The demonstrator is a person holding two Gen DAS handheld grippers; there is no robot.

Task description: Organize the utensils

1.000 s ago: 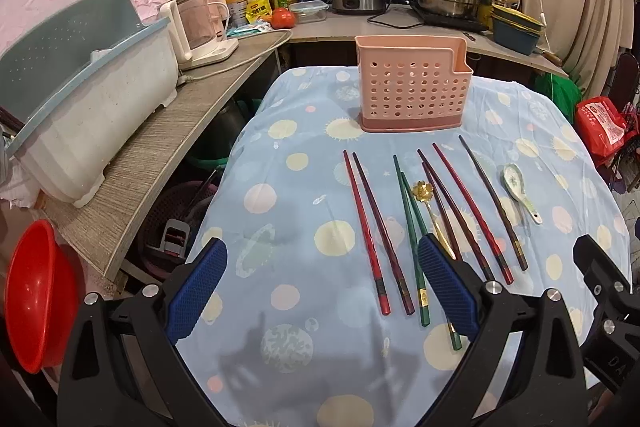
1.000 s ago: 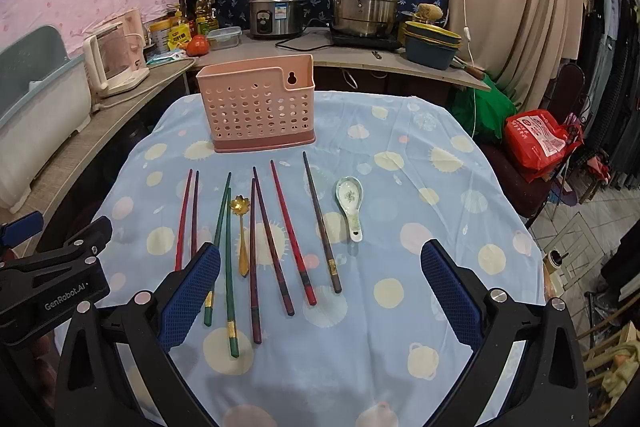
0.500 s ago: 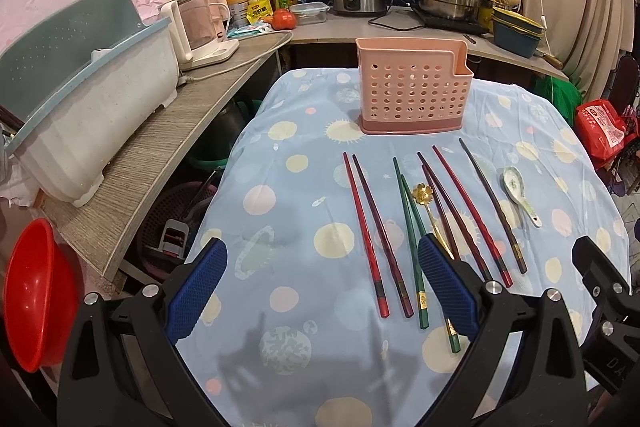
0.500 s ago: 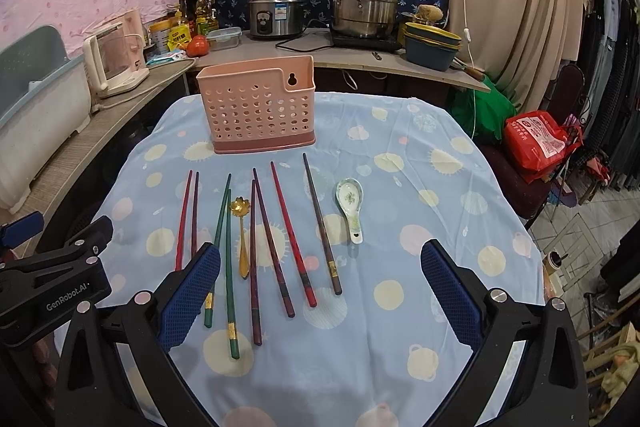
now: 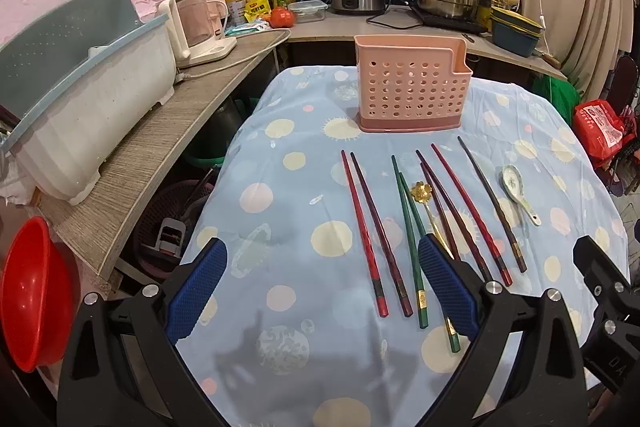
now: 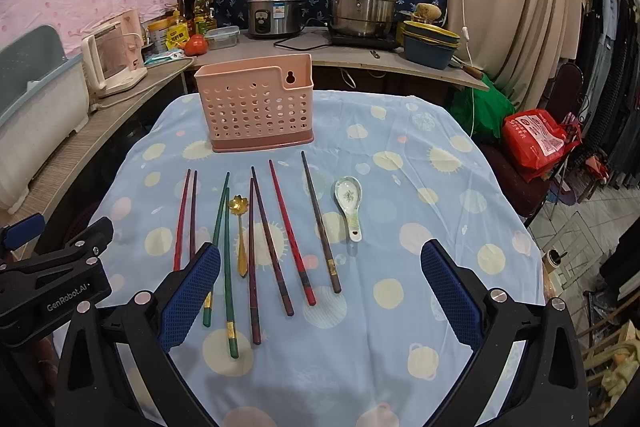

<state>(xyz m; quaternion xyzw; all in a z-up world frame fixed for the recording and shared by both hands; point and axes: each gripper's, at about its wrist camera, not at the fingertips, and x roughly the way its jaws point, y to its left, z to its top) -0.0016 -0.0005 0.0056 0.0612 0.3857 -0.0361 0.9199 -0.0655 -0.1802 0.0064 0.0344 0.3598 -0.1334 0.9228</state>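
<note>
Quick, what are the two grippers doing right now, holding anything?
Left gripper: open, holding nothing.
Right gripper: open, holding nothing.

The left gripper (image 5: 322,285) is held with jaws spread wide (nothing between them); the right gripper (image 6: 320,287), low in frame, is likewise spread and unloaded.

The left gripper (image 5: 322,285) is held wide open above the near table (image 5: 280,211), nothing between its pads. Chopsticks (image 5: 376,231), a gold spoon (image 5: 425,193) and a white spoon (image 5: 516,187) are laid before the pink holder (image 5: 412,91).
</note>
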